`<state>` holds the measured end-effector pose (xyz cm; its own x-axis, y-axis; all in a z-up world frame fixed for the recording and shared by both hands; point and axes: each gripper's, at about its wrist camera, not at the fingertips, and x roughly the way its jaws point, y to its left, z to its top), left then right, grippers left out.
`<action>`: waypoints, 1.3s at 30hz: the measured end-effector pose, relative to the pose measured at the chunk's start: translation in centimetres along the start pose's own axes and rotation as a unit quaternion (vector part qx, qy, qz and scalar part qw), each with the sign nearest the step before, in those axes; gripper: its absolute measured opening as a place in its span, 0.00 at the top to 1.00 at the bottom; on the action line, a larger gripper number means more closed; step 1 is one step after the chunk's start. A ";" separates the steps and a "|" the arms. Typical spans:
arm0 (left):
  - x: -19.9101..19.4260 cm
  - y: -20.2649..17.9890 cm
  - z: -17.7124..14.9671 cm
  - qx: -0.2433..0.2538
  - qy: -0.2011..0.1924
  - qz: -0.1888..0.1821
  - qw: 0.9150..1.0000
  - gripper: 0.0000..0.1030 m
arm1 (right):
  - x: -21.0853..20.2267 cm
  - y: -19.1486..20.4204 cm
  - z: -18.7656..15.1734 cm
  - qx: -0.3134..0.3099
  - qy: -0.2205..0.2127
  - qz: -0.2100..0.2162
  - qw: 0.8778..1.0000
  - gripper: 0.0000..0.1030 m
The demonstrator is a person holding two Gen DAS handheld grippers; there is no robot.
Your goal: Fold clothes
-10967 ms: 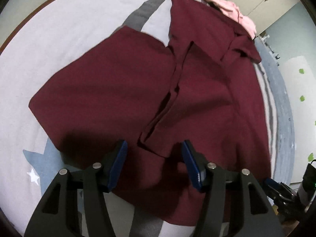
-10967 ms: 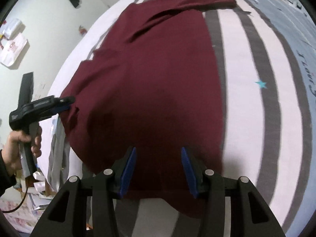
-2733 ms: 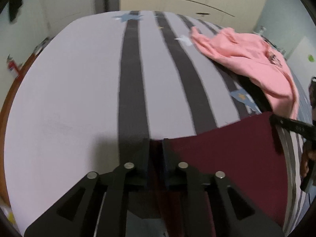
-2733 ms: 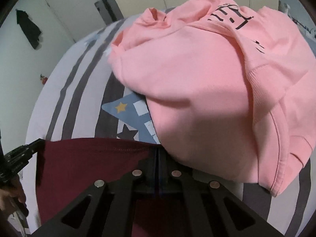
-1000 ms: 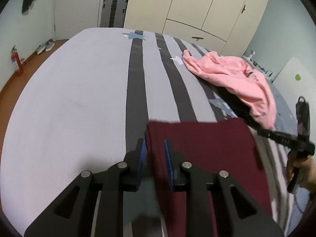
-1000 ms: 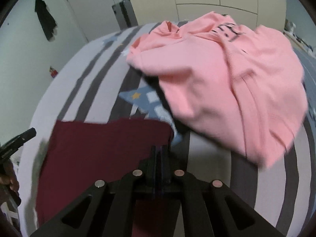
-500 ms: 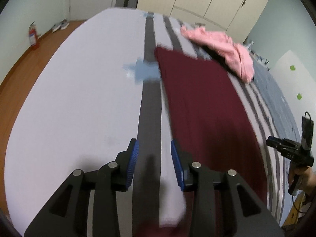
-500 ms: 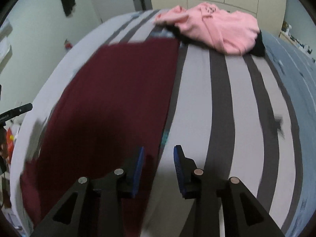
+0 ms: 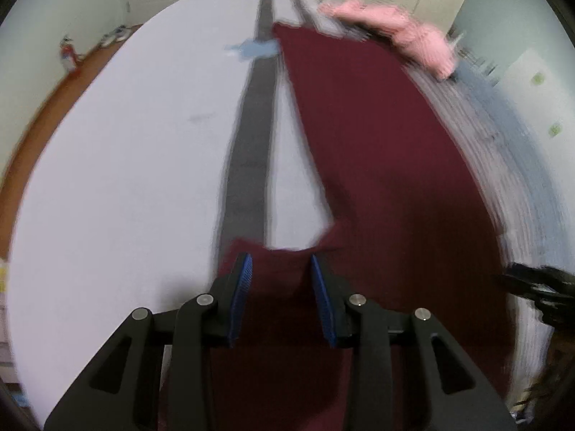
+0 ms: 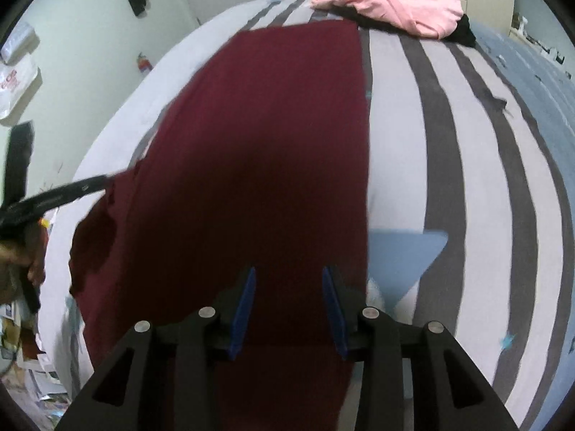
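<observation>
Cloth was what I saw first: the dark red garment [image 10: 273, 136] lay long and flat on the striped bed cover [image 10: 449, 165], reaching from near me up to the far end of the bed. In the right wrist view its right edge ran straight beside a grey stripe, and its left side had a loose sleeve part near the bed edge. My right gripper [image 10: 289, 305] was over the near end of this garment, with the blue pads [image 10: 244, 309] apart and only flat cloth between them, nothing pinched. My left gripper [image 9: 282, 296] was the same, jaws wide, above the sleeve corner at the near left of the garment; a notch of pale cover showed just ahead of the fingers. The left wrist view was blurred, so I could not tell if the pads touched the cloth. At the far end, a pink sweatshirt [image 10: 395, 3] lay in a heap, just beyond the top edge of the red garment, with something black [image 10: 463, 34] under its right side. A light blue patch [image 10: 406, 262] on the cover was just beside the right edge of the garment, near my right gripper.
</observation>
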<state>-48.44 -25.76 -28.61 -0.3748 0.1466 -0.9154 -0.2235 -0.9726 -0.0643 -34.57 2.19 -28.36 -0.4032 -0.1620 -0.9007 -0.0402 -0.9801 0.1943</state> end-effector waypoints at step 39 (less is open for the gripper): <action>-2.8 -5.1 -3.2 0.019 0.017 -0.214 0.976 0.77 | 1.9 6.8 4.0 -0.009 -0.038 0.054 0.998 0.58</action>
<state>-43.32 -21.79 -26.96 -0.2095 0.5322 -0.8203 -0.3862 -0.8157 -0.4306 -39.25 -4.27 -27.18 -0.4724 -0.2574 -0.8429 0.0224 -0.9596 0.2804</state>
